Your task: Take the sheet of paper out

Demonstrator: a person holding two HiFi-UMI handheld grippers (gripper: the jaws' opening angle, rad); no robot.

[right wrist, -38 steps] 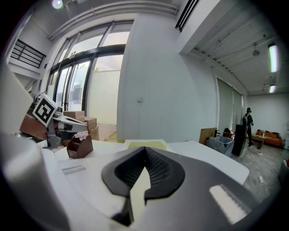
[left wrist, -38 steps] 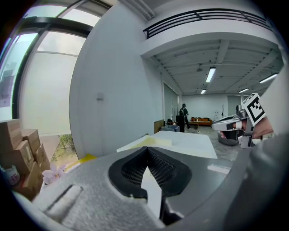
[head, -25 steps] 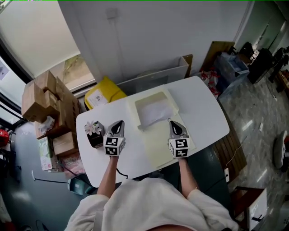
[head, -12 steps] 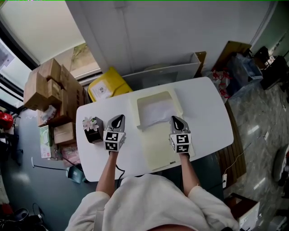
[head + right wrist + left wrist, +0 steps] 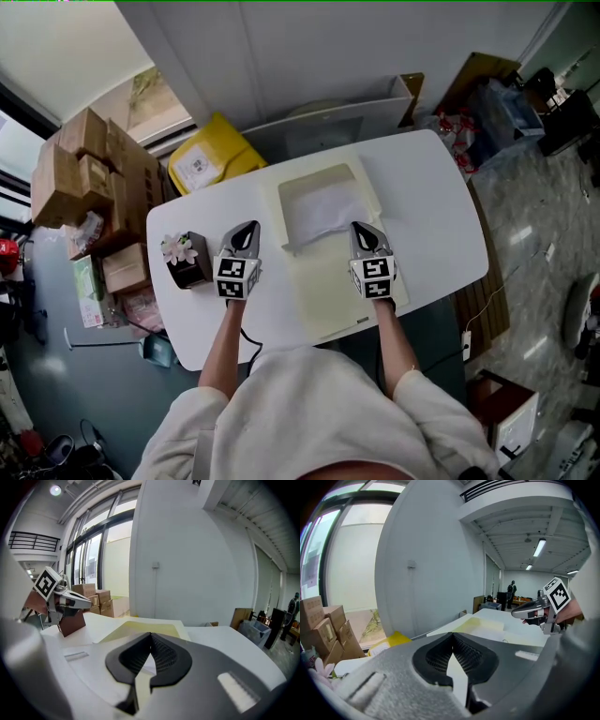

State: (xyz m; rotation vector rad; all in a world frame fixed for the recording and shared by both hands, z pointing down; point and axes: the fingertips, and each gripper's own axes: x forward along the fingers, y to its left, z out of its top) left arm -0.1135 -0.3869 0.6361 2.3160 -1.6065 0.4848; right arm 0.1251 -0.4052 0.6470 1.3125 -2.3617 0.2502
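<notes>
A cream-coloured flat case [image 5: 334,286] lies open in the middle of the white table [image 5: 431,197]. Its far half is a shallow tray, and the white sheet of paper [image 5: 323,217] lies in it, slightly rumpled. My right gripper [image 5: 361,231] is over the case's near flap, its tip at the tray's front right corner, shut and holding nothing. My left gripper [image 5: 247,231] is over bare table just left of the case, also shut and holding nothing. In the right gripper view the jaws of the right gripper [image 5: 151,635] meet in front of the cream case [image 5: 140,630]. In the left gripper view the left gripper [image 5: 452,637] is likewise shut.
A small brown box with pale flowers [image 5: 185,262] stands on the table left of my left gripper. Behind the table are a yellow bin [image 5: 202,159] and a white panel [image 5: 328,127] against the wall. Stacked cardboard boxes [image 5: 80,169] are at the left.
The head view has shifted a little. Both grippers stay shut in about the same places beside and over the case, and the paper has not moved.
</notes>
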